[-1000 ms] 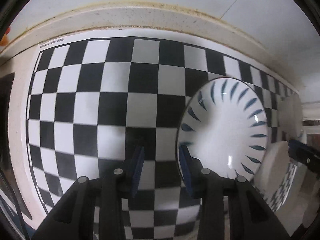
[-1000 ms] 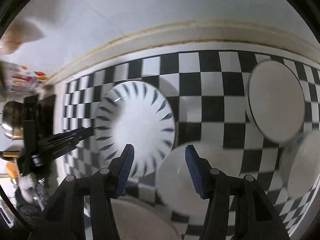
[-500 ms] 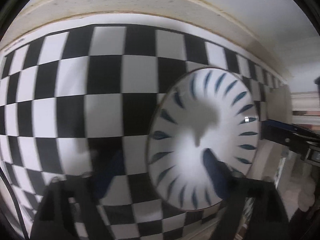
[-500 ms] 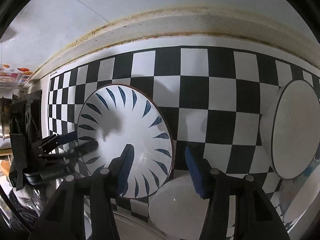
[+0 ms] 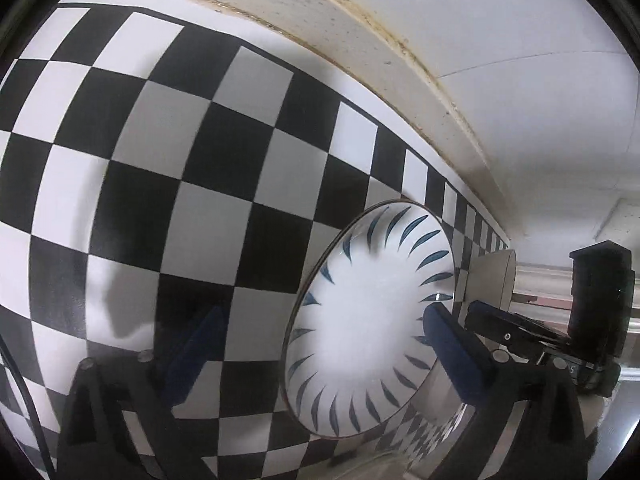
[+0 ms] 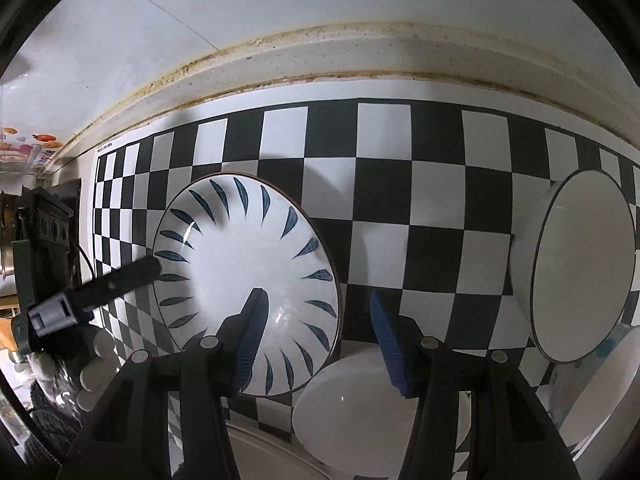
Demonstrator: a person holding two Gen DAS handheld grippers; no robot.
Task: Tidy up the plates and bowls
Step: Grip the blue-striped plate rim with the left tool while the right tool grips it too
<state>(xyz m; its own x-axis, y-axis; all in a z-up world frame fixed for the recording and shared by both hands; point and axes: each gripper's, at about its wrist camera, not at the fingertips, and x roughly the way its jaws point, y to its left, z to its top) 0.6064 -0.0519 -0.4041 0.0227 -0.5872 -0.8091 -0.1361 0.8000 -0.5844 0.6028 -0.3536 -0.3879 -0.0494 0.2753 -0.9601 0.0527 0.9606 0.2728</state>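
Two grippers hang over one patterned bowl (image 6: 246, 280), a white bowl with blue leaf strokes radiating round its inner wall, standing on the black-and-white checkered mat (image 5: 160, 140). In the left wrist view the left gripper (image 5: 320, 344) has its jaws spread wide; they opened within the last second and have just eased in slightly. The bowl's near-left rim lies between them: the right finger (image 5: 448, 340) stands over the bowl's inside, the left finger (image 5: 200, 340) outside it over the mat. Motion blur keeps me from telling whether either pad touches the rim, so nothing reads as gripped. This gripper points steeply down and leans toward the bowl.

From the right wrist view the left gripper's dark finger tip (image 6: 132, 276) reaches the bowl's far-left rim. The right gripper (image 6: 316, 332) points almost straight down, jaws parted about halfway and empty — its left finger (image 6: 252, 332) is over the bowl's right inner wall, its right finger (image 6: 386, 344) beyond the rim, over the mat and a plain white bowl (image 6: 356, 408) that sits just beside the patterned one on the near side. Whether the pads touch anything is unclear.

Further right stands a larger white bowl with a dark rim (image 6: 584, 264), and another pale dish (image 6: 600, 384) shows partly at the near-right edge. A stained cream ledge (image 6: 320, 60) runs along the mat's far side.
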